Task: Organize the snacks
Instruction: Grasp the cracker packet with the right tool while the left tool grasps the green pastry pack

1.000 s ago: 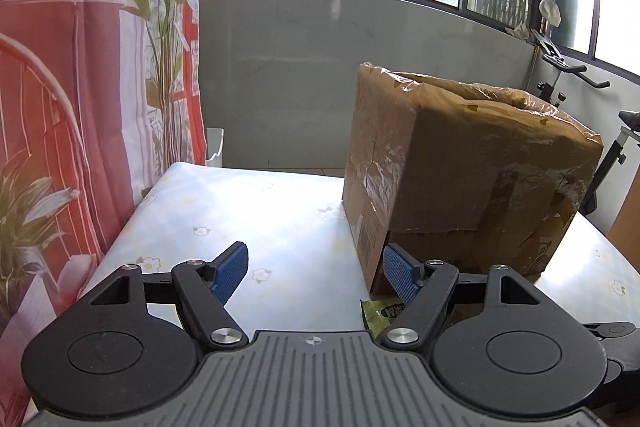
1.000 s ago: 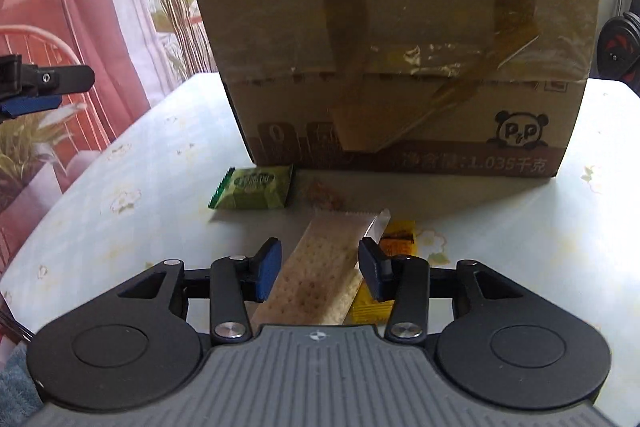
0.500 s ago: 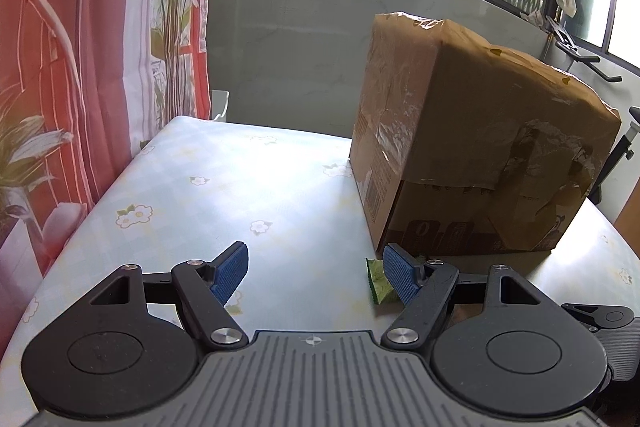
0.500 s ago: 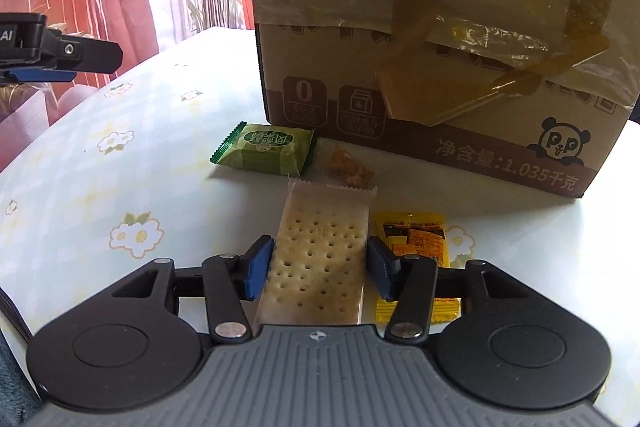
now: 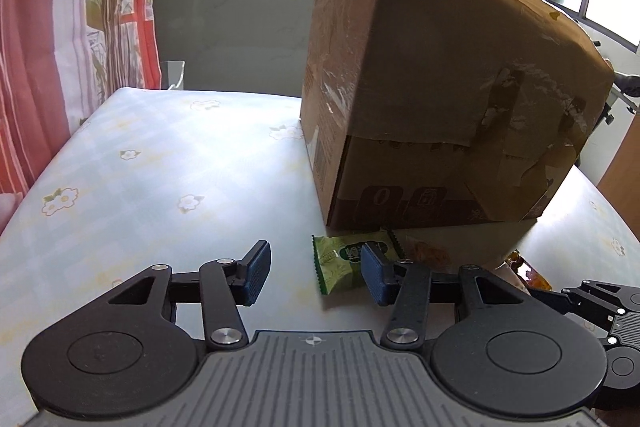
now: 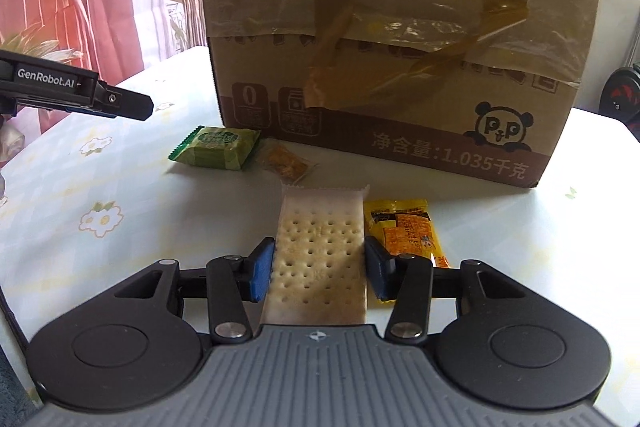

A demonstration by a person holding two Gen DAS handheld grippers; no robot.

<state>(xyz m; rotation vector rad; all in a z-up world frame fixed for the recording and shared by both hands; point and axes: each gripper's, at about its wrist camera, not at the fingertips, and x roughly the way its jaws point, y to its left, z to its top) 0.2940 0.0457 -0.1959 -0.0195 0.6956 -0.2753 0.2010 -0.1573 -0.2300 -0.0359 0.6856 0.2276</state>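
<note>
A clear-wrapped cracker packet (image 6: 320, 243) sits between my right gripper's (image 6: 320, 275) blue pads, which press on both its long edges and are still closing a little. A yellow snack packet (image 6: 404, 227) lies on the table just right of it. Farther off, a green packet (image 6: 218, 147) and a small clear packet of orange snack (image 6: 286, 163) lie at the foot of the cardboard box (image 6: 400, 47). My left gripper (image 5: 316, 275) hovers low over the table with its jaws closing. The green packet (image 5: 340, 263) lies partly behind its right finger, and neither pad presses on it.
The tall taped box (image 5: 440, 87) fills the table's middle and right. The flowered tablecloth (image 5: 160, 167) lies bare to its left. A red curtain (image 5: 48, 47) hangs past the left edge. A finger of my left gripper (image 6: 120, 103) reaches in from the left.
My left gripper has sunk toward the table and come nearer the box and the green packet, and its jaws have narrowed. My right gripper has rolled level with the cracker packet still between its pads.
</note>
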